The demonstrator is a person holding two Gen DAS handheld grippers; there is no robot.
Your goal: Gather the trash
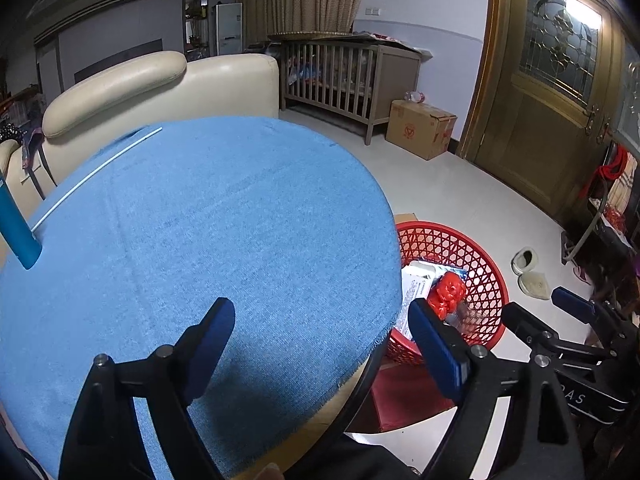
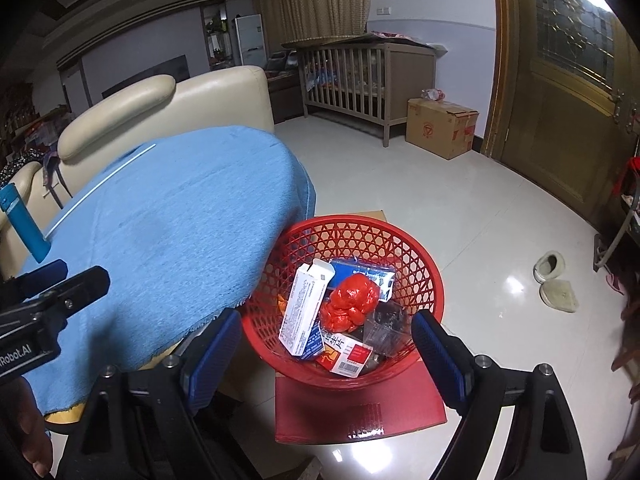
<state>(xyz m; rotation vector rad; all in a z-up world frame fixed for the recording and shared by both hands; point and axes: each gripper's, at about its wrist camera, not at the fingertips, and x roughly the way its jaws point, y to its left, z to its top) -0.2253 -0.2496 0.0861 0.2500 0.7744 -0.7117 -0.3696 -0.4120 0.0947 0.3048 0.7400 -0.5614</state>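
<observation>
Holding boxes, crumpled red bag: red lattice basket [image 2: 420, 248]; right claw [image 2: 326, 354], left claw [image 1: 320, 344] spread.

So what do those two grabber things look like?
Each one is a black frame ending in two long fingers. The left gripper and the right gripper both have dark blue ribbed pads on the inside of their fingers, and round silver bolts at the joints. White letters reading "Robot.AI" are printed on the left one's side.
</observation>
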